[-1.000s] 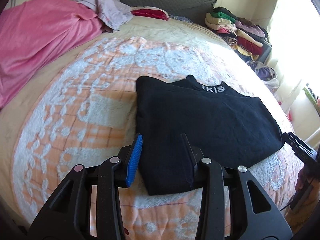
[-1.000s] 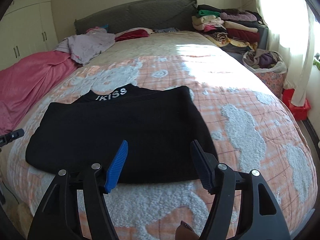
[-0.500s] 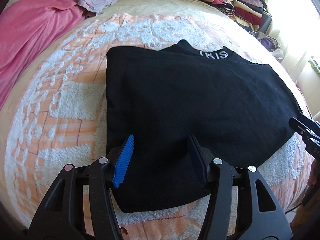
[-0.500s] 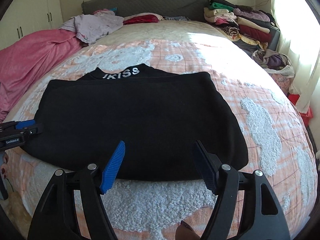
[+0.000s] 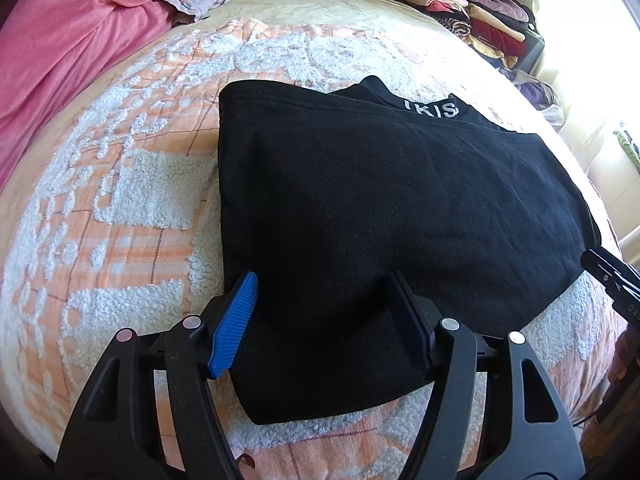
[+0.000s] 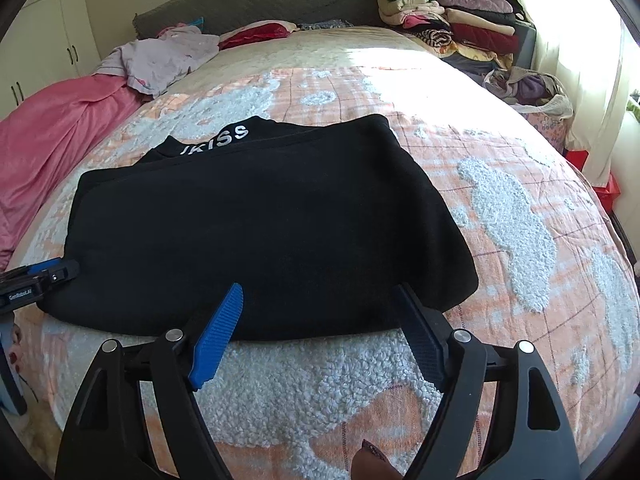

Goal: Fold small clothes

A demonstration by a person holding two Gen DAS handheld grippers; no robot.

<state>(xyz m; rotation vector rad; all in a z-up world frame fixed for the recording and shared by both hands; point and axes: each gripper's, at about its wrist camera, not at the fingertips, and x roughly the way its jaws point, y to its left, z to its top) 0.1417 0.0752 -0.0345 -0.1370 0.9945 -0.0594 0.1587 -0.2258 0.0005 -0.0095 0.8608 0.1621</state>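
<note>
- Black garment (image 5: 400, 216), white lettering at the collar on the far side, lying flat and already folded into a wide rectangle on the near half of the orange-and-white bedspread (image 5: 132, 184); near edge close to the bed's near edge.
- Step in hand, judged: taking the near hem at both corners for the next fold.
- Left gripper (image 5: 324, 328) over the near-left corner; jaws fairly wide, just been opening, cloth beneath and between them, pads not pressing on it.
- Right gripper (image 6: 320, 334) at the near hem toward the right corner; jaws wide, also just been opening, tips at the cloth's edge, nothing pinched.
- Both angled steeply down toward the bed, side by side; each gripper's tip visible at the edge of the other's view.
- To do well: close on all layers at the hem, both sides at matching spots, avoid catching the fluffy bedspread underneath; lift evenly so the fold line stays straight.
- Surroundings: pink blanket (image 5: 68, 52) far left, stack of folded clothes (image 6: 452, 28) far right, dark headboard (image 6: 260, 0) at the far end.
</note>
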